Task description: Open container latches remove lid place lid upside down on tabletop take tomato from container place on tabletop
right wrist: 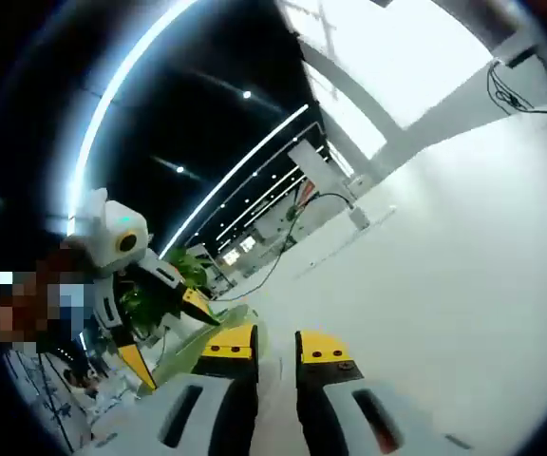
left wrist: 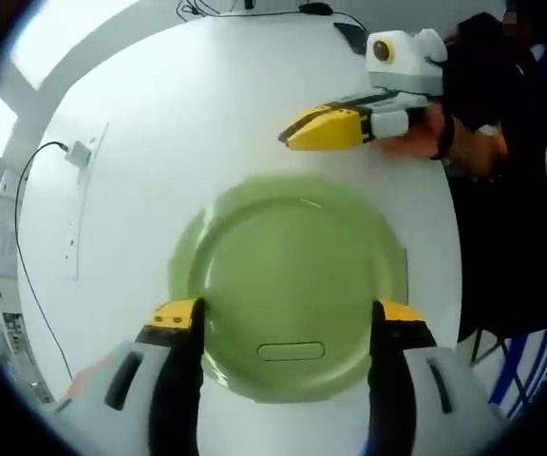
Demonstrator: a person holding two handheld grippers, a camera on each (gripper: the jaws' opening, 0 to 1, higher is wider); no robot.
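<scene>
Inspector: Two grippers were observed. How were the jaws of the left gripper (left wrist: 288, 323) found?

Assessor: Spread wide, with the green lid (left wrist: 288, 285) lying flat on the white tabletop (left wrist: 207, 104) between and ahead of the tips; whether the lid's edges were touched could not be told.

Inspector: And the right gripper (left wrist: 297, 133)?

Assessor: It was seen beyond the lid, held in a hand (left wrist: 449, 142), jaws drawn close together, nothing pinched. In its own view a narrow gap was noted between the tips, with the lid's edge (right wrist: 193, 347) just left of them.

Smooth green plastic lid (left wrist: 288, 285) lies on a matt white tabletop (left wrist: 207, 104)
</scene>
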